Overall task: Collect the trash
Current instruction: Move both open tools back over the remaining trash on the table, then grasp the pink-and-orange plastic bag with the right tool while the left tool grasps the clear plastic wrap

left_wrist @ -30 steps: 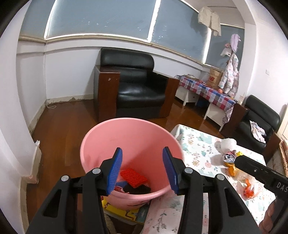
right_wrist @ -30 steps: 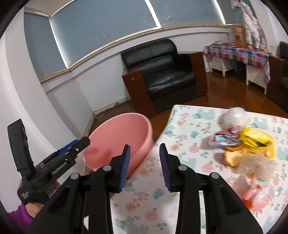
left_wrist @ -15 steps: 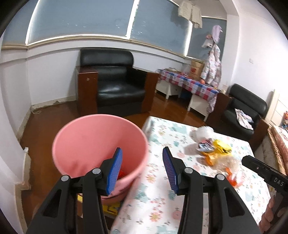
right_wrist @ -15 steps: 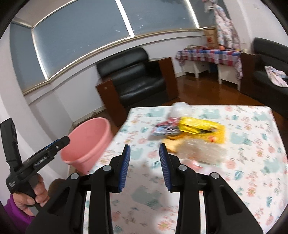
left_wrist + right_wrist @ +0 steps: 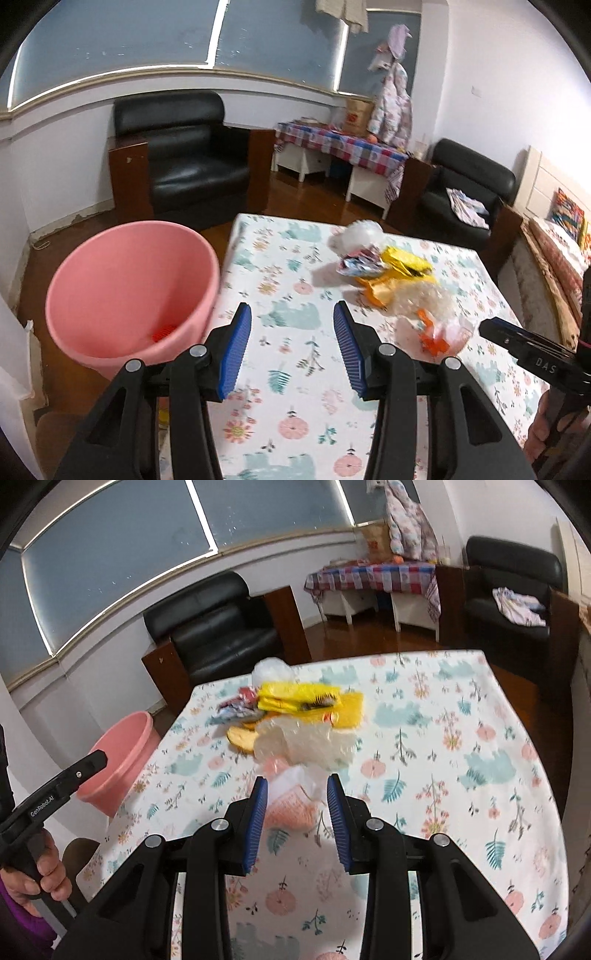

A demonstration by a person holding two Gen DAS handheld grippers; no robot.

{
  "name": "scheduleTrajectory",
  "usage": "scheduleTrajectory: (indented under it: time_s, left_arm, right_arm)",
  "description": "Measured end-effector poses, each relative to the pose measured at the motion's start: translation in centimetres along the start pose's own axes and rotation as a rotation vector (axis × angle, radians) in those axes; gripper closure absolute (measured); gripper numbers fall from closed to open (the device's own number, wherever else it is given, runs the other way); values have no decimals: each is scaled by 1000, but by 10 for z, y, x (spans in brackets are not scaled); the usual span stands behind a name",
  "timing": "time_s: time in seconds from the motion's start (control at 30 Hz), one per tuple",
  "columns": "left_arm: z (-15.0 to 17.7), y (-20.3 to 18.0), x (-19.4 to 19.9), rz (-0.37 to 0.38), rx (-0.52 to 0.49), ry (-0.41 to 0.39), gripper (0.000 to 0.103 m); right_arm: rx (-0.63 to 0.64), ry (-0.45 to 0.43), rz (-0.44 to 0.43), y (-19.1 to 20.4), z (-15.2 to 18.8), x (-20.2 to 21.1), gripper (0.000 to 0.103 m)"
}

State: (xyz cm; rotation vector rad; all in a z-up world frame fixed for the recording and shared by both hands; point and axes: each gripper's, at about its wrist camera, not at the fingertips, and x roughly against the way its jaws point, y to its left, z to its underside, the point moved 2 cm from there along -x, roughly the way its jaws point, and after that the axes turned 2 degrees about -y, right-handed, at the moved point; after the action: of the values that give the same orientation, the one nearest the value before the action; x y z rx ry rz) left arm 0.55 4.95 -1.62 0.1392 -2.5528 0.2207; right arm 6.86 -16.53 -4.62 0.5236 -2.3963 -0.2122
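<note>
In the left wrist view, the left gripper (image 5: 291,345) fills the lower centre with its jaws wide apart and nothing between them, above the floral tablecloth (image 5: 295,428). One pink bin (image 5: 129,291) sits at middle left with one red piece (image 5: 162,331) inside; the trash pile (image 5: 391,280) lies at centre right. The right gripper (image 5: 532,356) at the right edge reads "DAS". In the right wrist view, that gripper (image 5: 295,808) stands open around an orange-and-clear wrapper (image 5: 291,808), contact unclear. The other gripper, at lower left, reads "GenRobot.AI".
</note>
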Motion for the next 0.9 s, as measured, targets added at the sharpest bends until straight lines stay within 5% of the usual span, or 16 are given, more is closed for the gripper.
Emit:
scheduleTrajectory:
  time_s: [0.3,0.63,0.9]
  left_arm:
    - [6,-19,-17,38,-44,36,57]
    - [8,-37,-33,83,-81,68,57]
    - [-5,-66,-42,173,-120,66,57]
  right_arm:
    - [-54,63,9,-16,5,-19,69]
    - [-106,117,-98,-13,8,-38,62]
    - [-70,81,-109,-4,9,-28,84]
